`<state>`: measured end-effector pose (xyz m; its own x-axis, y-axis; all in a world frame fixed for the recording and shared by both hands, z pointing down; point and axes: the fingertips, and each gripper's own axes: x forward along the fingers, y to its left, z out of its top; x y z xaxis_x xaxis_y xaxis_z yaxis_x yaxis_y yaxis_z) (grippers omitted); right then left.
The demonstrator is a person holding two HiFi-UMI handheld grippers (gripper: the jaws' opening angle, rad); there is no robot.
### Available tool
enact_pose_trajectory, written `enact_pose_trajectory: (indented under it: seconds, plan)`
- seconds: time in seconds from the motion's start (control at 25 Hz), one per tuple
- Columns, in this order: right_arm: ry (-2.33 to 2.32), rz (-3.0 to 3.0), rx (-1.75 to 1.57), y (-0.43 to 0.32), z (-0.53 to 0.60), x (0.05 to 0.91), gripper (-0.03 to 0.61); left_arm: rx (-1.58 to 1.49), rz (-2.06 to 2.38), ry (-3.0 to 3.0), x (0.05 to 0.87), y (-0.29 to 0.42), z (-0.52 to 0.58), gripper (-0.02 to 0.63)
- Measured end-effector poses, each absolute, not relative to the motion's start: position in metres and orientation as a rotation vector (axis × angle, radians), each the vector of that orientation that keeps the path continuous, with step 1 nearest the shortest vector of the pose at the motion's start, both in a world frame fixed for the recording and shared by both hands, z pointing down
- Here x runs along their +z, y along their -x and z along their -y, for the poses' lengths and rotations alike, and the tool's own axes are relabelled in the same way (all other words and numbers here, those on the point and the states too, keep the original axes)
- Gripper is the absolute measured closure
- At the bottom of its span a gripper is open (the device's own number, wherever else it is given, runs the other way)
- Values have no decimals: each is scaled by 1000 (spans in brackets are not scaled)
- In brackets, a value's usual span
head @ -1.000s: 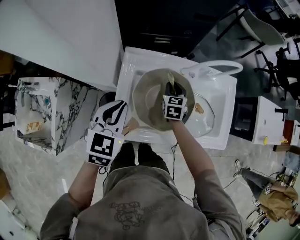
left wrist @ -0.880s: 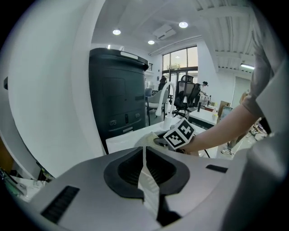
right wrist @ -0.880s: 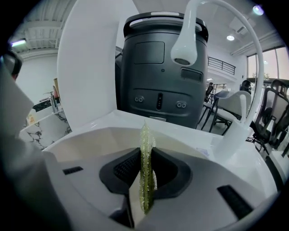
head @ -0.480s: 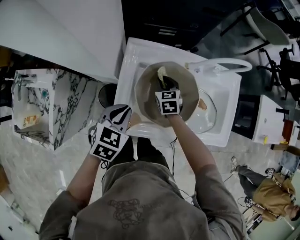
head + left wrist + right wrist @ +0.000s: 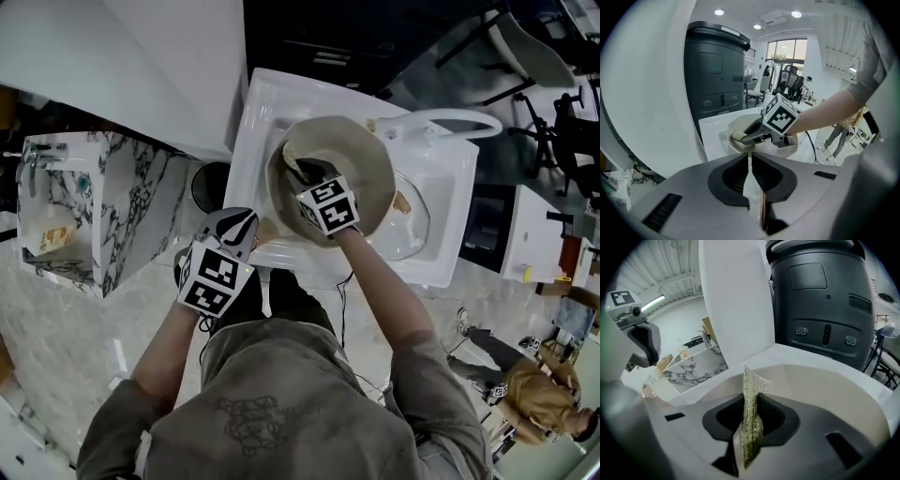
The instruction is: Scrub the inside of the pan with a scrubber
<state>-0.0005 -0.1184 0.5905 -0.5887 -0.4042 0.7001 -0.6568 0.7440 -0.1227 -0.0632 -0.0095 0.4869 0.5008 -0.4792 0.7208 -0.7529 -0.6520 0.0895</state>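
Right tool clenching scrubber inside pan, sink around, faucet beside, left tool clenched

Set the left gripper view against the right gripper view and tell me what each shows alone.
Left only: the right gripper from outside, the forearm behind it, and a thin pan handle in shut jaws. Right only: the marbled cabinet, and jaws shut on the scrubber up close. Both: the pan, the white sink and the dark unit.
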Motion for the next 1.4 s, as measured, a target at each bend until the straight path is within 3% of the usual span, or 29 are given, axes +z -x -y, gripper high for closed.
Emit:
enact_pose_trajectory:
  seconds: [0.88,1.04,1.32,1.4]
  plan:
    - [-168,2245,808,-27,-14,534,491,993,993,-2388,481,52,13,581]
    - [-419,2387,776,-49,23,489,495,1019,988,-2389,482,51,14,581]
    - [-912,2241,262,-114,127,487,495,1246,830,-2409,502,52,-7,577]
    - [-949,2199,237,-121,143,502,495,1339,746,-2397,514,53,-19,491]
